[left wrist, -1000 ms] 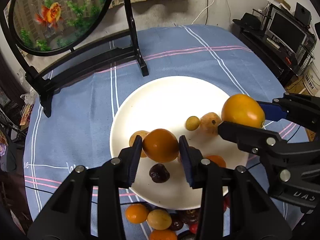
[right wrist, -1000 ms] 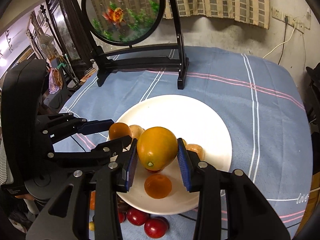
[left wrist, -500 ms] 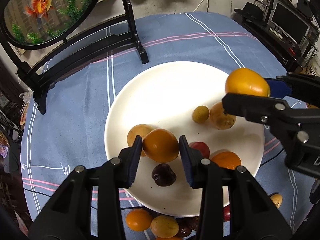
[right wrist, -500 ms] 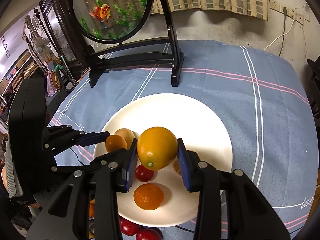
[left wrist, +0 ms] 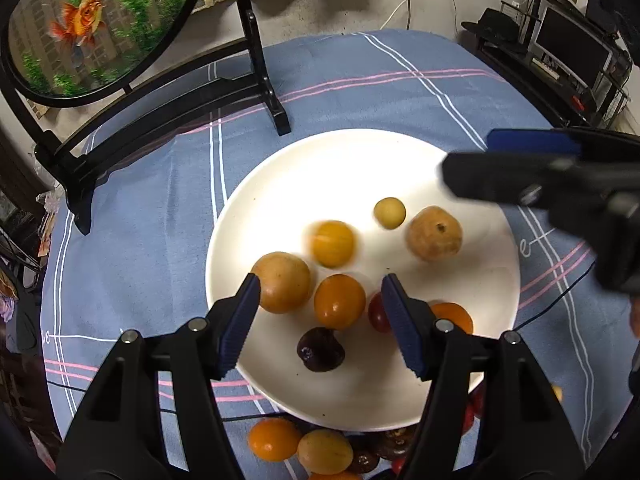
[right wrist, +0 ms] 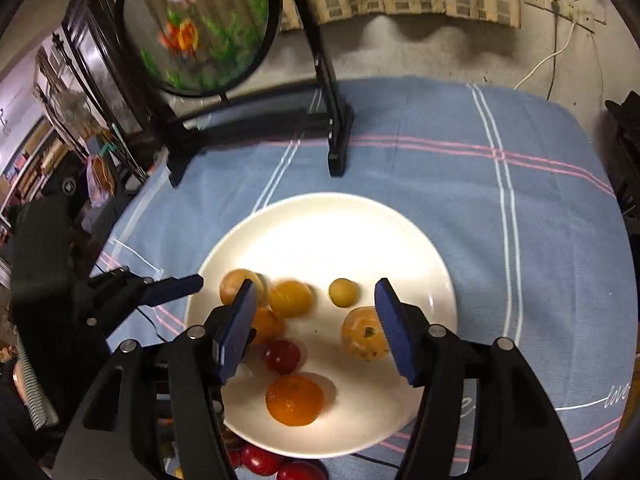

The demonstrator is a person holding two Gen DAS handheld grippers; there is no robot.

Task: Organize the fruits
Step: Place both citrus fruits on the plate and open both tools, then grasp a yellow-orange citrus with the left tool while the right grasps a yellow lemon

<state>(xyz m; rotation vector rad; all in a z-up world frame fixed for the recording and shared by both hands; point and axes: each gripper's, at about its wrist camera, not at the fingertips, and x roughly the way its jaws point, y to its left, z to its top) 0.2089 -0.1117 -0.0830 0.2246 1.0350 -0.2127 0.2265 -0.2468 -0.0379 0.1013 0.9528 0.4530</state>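
A white plate [left wrist: 320,168] on the blue cloth holds several fruits. My left gripper [left wrist: 320,320] is open and empty just above an orange [left wrist: 339,301] lying on the plate. A second orange [left wrist: 333,243], blurred by motion, lies beyond it. My right gripper [right wrist: 312,328] is open and empty over the plate [right wrist: 340,224]; in its view that blurred orange [right wrist: 290,299] sits near its left finger. A tan fruit [left wrist: 282,282], a rough yellow fruit [left wrist: 434,233], a small yellow fruit [left wrist: 389,212], a dark plum [left wrist: 320,349] and a red fruit [right wrist: 282,357] also lie there.
A round goldfish screen [left wrist: 92,20] on a black stand [left wrist: 276,112] stands behind the plate. More fruits [left wrist: 296,448] lie on the cloth at the plate's near edge. A mandarin [right wrist: 295,400] sits at the front of the plate. A cable runs under the plate.
Both grippers have opened and let go of their oranges, which now lie on the plate. The right gripper's orange is still moving. The right gripper has drawn back to the right.
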